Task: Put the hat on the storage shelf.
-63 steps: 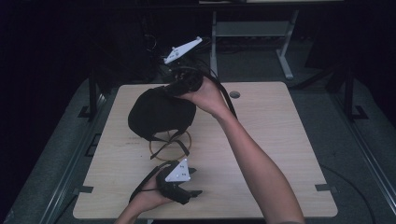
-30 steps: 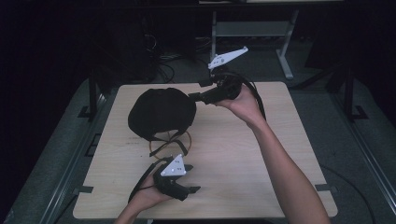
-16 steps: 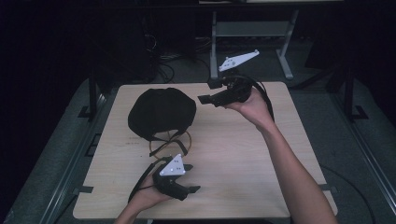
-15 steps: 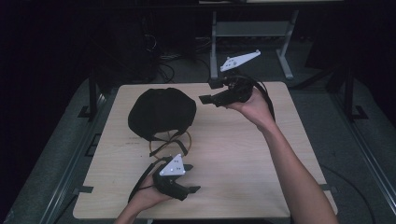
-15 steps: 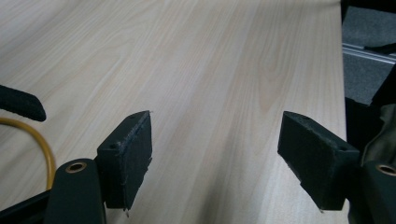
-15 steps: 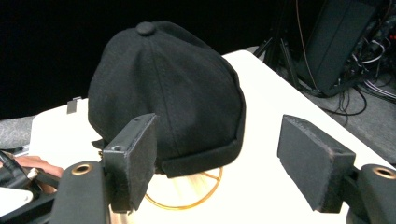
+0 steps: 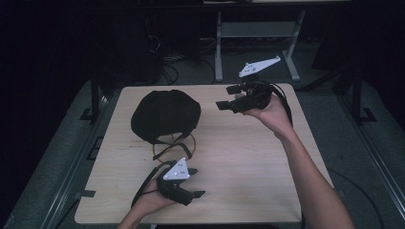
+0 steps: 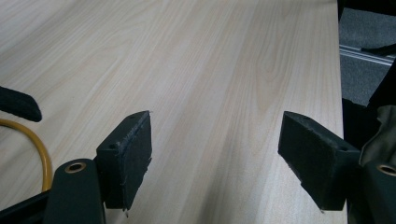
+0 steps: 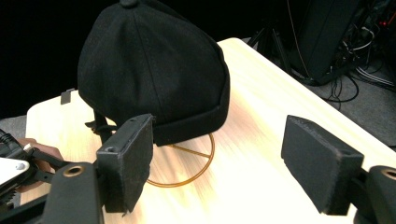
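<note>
The right gripper [image 7: 228, 98] has pulled away from the black fabric cap [image 7: 165, 114] since two seconds ago and now hangs over the table's far right part, well apart from the cap, jaws spread wide with nothing between them. In the right gripper view the cap [image 9: 152, 70] sits beyond the left jaw and off to that side, not between the pads; the gripper [image 9: 229, 172] is aimed at bare wood beside it.

The cap is a soft, rounded, panelled dome with a small button on top and a folded band along its lower edge. It is perched on a thin golden wire ring stand [image 7: 174, 145], whose hoop lies flat on the light wood-grain tabletop [image 7: 248, 157]. A black strap [image 7: 165, 149] trails from under the cap across the ring.

The left gripper [image 7: 193, 195] has stayed near the table's front edge, just on the person's side of the ring. Its jaws are also parted and empty. In the left gripper view the felt-like black pads [image 8: 133, 156] frame plain wood, with a curve of the golden ring [image 8: 32, 140] at the left edge.
</note>
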